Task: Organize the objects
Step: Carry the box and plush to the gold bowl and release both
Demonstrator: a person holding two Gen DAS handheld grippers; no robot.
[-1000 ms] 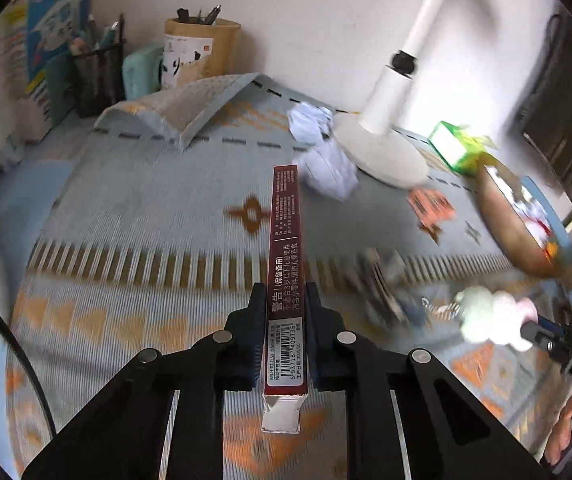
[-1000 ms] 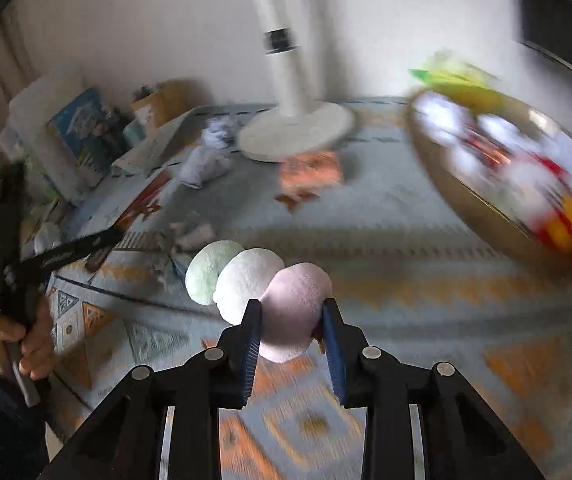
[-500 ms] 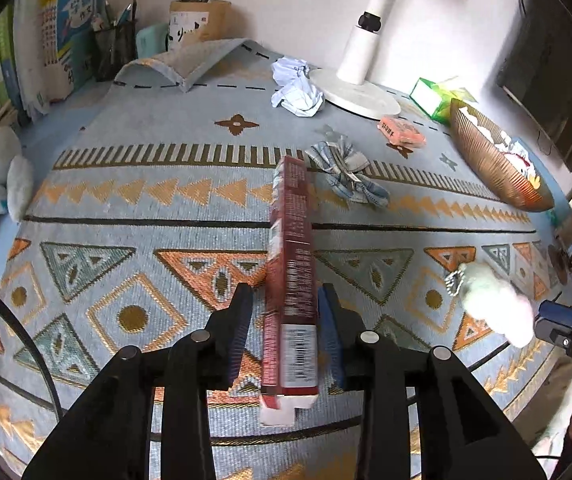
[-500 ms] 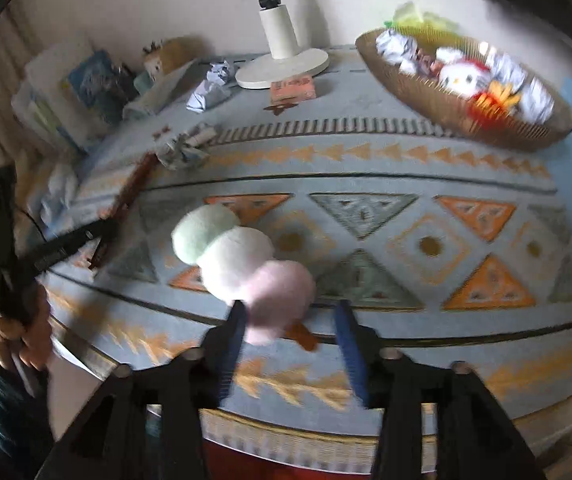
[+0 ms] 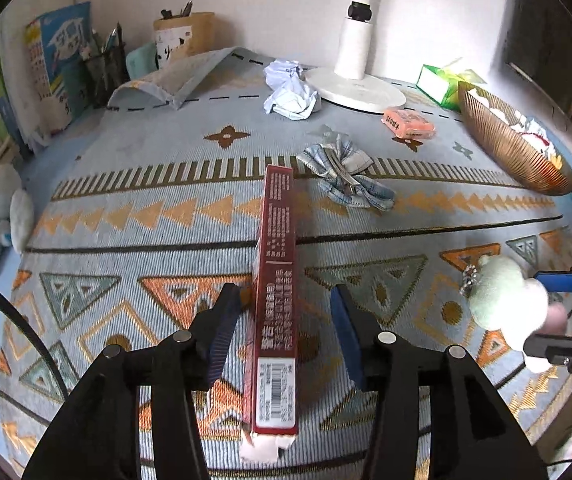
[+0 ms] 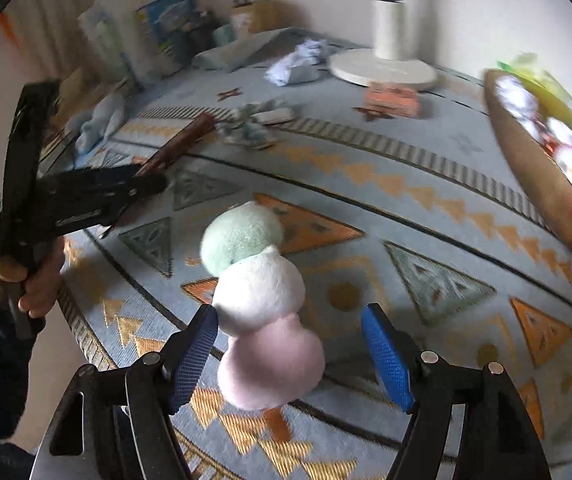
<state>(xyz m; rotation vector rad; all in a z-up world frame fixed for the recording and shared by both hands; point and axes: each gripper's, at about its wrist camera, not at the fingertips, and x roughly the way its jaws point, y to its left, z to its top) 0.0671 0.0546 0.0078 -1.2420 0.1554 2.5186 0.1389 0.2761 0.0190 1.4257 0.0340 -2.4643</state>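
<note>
Red box (image 5: 276, 300) loose between just-opened left gripper (image 5: 284, 330), plush skewer (image 6: 260, 308) free in widening right gripper (image 6: 289, 354), hair bow (image 5: 343, 178) beyond.

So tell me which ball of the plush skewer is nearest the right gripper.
The pink ball, at the skewer's end between the open right gripper; white and green sit farther out.

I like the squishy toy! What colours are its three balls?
Green, white and pink plush toy, clearest in the right wrist view.

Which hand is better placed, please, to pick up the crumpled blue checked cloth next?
Probably the left: the left gripper, open around the red box, points at the blue checked cloth; the right gripper straddles the plush skewer.
</note>
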